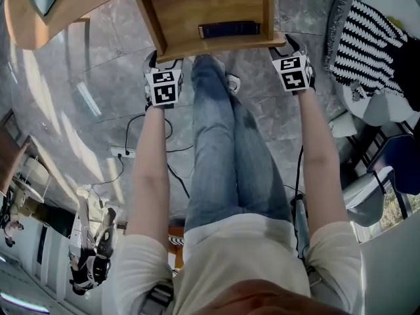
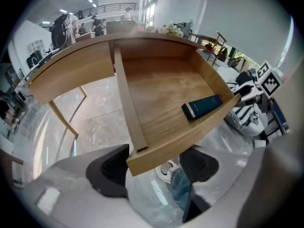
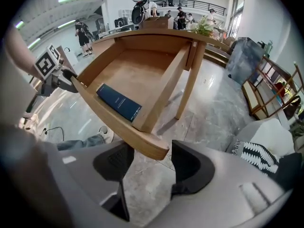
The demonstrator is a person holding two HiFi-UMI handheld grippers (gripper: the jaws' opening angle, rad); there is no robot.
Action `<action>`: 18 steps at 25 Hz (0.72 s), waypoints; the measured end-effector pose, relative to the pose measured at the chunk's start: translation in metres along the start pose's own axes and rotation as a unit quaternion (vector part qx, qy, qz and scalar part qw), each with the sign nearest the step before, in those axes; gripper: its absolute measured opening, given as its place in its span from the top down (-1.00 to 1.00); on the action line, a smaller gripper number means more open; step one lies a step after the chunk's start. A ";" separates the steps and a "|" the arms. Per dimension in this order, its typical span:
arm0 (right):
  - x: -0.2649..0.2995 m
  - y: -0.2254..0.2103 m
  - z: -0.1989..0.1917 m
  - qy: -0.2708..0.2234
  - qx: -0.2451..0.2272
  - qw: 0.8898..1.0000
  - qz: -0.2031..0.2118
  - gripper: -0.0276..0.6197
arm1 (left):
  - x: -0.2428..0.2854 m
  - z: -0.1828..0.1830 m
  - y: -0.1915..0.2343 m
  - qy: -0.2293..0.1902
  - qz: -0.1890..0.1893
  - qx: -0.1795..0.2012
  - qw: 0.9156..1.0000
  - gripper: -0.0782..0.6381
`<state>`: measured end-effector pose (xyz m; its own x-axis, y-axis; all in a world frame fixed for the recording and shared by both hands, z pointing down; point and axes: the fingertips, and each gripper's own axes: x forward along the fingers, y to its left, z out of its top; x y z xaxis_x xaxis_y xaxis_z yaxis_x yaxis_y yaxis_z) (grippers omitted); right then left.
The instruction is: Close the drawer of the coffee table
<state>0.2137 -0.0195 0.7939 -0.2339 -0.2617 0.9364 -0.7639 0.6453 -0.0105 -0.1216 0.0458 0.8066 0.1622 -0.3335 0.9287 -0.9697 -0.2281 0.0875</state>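
At the left, the left gripper is held with its jaws spread wide. The near left corner of the drawer is straddled between them, not clamped. In the middle, the drawer is seen pulled well out from under the coffee table, and a dark blue book is laid flat inside, close to the front board. At the right, the right gripper is opened just as wide, with the right front corner set between its jaws and not gripped.

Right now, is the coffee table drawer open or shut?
Open. The drawer is pulled out from the table, its inside and a dark book exposed.
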 end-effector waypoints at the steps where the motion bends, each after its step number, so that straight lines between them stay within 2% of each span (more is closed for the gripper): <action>1: 0.002 0.000 0.000 0.004 -0.001 1.000 0.002 0.17 | 0.002 0.000 -0.001 0.001 -0.003 0.007 1.000 -0.13; 18: -0.007 0.000 0.003 0.036 0.014 0.999 0.000 0.20 | -0.009 0.004 -0.005 0.028 -0.016 0.002 0.999 -0.12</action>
<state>0.2138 -0.0199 0.7866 -0.1916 -0.2081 0.9592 -0.7804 0.6249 -0.0203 -0.1176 0.0466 0.7968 0.1817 -0.2745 0.9443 -0.9636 -0.2410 0.1153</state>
